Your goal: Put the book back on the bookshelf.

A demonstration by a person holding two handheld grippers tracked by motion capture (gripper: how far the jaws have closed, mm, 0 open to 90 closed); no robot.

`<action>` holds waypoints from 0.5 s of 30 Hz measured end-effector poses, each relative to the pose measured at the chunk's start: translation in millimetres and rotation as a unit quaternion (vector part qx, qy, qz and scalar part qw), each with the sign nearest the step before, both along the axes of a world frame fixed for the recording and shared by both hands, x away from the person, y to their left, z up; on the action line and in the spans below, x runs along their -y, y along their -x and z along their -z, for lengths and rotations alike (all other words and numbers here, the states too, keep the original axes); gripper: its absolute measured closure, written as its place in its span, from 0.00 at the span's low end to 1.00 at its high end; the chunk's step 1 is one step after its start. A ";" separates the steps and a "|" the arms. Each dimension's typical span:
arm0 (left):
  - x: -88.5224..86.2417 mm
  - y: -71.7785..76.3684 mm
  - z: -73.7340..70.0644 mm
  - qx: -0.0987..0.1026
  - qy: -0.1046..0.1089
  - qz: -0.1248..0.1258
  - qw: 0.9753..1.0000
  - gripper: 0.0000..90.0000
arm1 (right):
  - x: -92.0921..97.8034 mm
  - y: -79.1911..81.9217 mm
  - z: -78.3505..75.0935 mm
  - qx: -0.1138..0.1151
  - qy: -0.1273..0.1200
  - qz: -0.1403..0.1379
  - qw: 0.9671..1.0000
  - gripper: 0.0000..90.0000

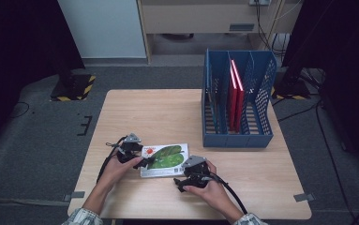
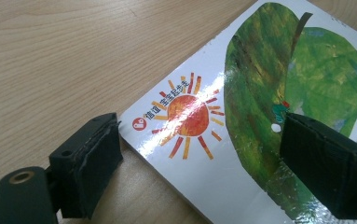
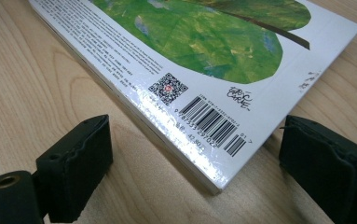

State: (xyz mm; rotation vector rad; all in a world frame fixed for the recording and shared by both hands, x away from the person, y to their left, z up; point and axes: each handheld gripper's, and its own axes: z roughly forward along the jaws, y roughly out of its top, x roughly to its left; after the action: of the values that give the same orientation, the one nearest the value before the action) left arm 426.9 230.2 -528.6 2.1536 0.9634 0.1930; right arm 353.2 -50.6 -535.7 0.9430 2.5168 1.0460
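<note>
Book (image 1: 164,160) flat, long axis across table (image 1: 168,112), back cover up

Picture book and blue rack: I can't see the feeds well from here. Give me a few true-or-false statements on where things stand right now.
1. The picture book lies flat on the table. True.
2. The left gripper is shut on the book. False: its fingers are open at the book's corner with the sun on it.
3. The right gripper is open at the barcode corner. True.
4. The blue rack holds nothing. False: red books stand upright in it.
5. The book's cover shows a green leaf. True.
</note>
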 end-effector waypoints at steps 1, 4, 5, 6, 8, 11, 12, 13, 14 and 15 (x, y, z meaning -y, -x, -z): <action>0.7 0.3 0.3 0.003 -0.003 -0.001 1.000 0.13 | -0.1 0.8 -0.5 -0.002 0.002 -0.003 1.000 0.11; 0.7 0.8 0.8 0.005 -0.001 -0.003 1.000 0.13 | -1.1 2.7 -0.5 -0.001 0.002 -0.002 1.000 0.11; 0.6 1.0 1.0 0.006 0.000 -0.004 1.000 0.13 | -1.6 3.2 -0.3 0.000 0.002 -0.001 1.000 0.11; 0.6 1.2 1.0 0.007 0.000 -0.005 1.000 0.13 | -2.1 3.8 -0.3 -0.002 0.002 -0.001 1.000 0.11; 0.8 0.8 1.0 0.007 0.002 -0.008 1.000 0.14 | -3.5 5.0 -0.2 -0.004 0.000 0.003 1.000 0.10; 0.7 0.0 2.0 0.010 0.006 -0.012 1.000 0.14 | -4.1 4.6 -0.1 -0.003 0.002 -0.001 1.000 0.09; 0.0 -0.3 2.3 0.012 0.008 -0.012 1.000 0.15 | -4.1 4.4 0.0 -0.003 0.002 -0.002 1.000 0.09; -0.2 -0.2 2.4 0.012 0.009 -0.013 1.000 0.15 | -4.4 4.2 0.5 -0.001 0.000 -0.001 1.000 0.09; -0.1 -0.2 2.3 0.012 0.007 -0.013 1.000 0.15 | -4.8 4.1 1.0 0.001 -0.001 0.001 1.000 0.09; 0.1 -0.3 2.1 0.012 0.008 -0.015 1.000 0.15 | -5.7 4.1 1.2 0.001 -0.003 0.004 1.000 0.08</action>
State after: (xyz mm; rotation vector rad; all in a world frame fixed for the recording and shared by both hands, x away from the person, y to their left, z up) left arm 427.2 230.1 -530.7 2.1194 0.9815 0.2247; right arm 349.0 -44.9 -537.0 0.9526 2.5073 1.0512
